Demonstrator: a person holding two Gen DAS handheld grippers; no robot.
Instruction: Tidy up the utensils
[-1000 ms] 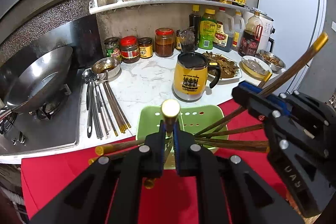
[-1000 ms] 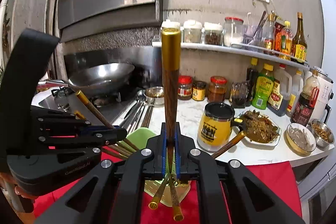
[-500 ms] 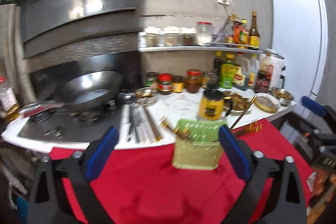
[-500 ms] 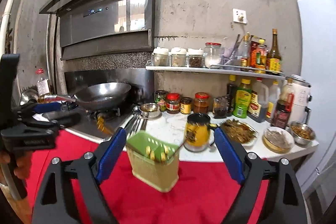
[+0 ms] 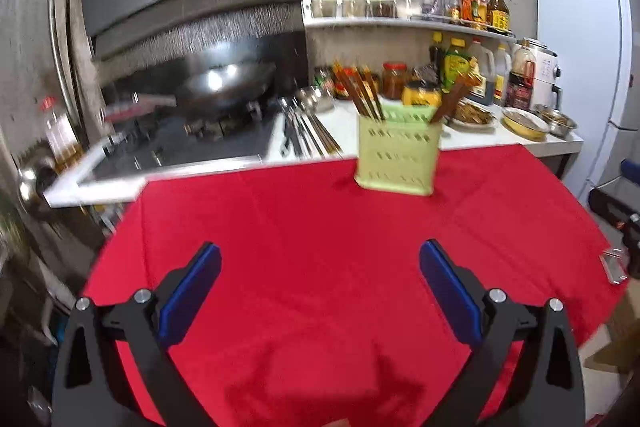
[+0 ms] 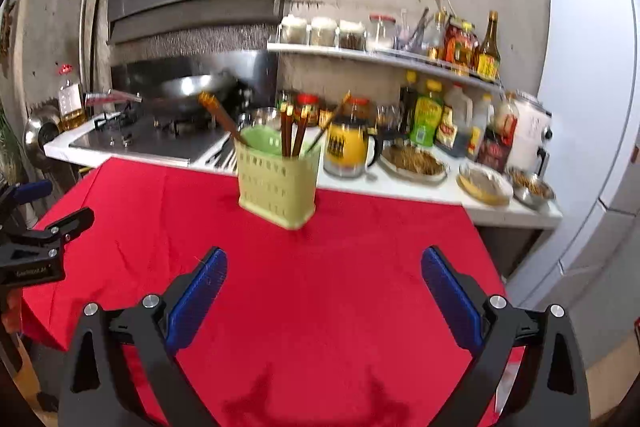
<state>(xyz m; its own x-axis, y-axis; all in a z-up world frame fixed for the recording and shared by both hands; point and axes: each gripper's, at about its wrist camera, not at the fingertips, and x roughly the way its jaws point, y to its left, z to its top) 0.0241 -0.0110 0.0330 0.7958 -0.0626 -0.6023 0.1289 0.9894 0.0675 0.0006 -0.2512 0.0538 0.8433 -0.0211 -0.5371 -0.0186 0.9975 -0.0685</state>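
Green plastic, with slots in its walls: the holder [image 5: 397, 159] stands upright on the red cloth [image 5: 320, 247], near the far edge of the cloth, just before the white counter [image 6: 420, 187]. Brown chopsticks [image 6: 290, 133] with gold ends stand in it and lean in different directions.

The right wrist view shows the inside of the holder and a yellow mug [image 6: 348, 147] just behind it on the counter; in the left wrist view the mug is mostly hidden behind the holder. The left wrist view shows metal spoons and more chopsticks [image 5: 304, 131] lying flat on the counter beside the stove, which the right view hardly shows. The wok [image 5: 226, 83] is on the stove in both views.

The left tongs [image 5: 320, 291] and the right tongs [image 6: 324, 297] are both spread wide and hold nothing. Both are above the cloth, well apart from the holder, which is ahead of them. In the right view the left tongs appear at the left edge.
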